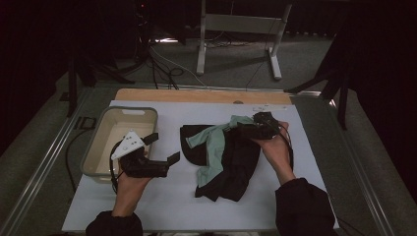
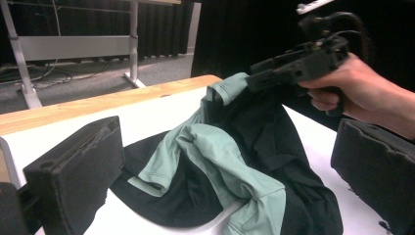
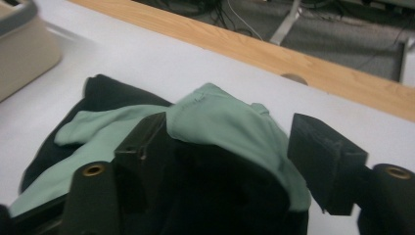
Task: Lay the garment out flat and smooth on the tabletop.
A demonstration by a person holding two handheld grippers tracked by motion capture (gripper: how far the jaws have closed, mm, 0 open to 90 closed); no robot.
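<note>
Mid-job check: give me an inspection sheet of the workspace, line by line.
Surface: white table top with a wooden far edge.
Job's things: black-and-green garment crumpled at centre, one end lifted.
Clutter: beige bin at the left.
Grippers: left gripper open, held beside the bin, apart from the garment; right gripper has green cloth between its fingers, gap visible, closure unclear.
Cables: loose black cables on the floor beyond the table.
Surroundings: grey metal stand, dark curtains.
</note>
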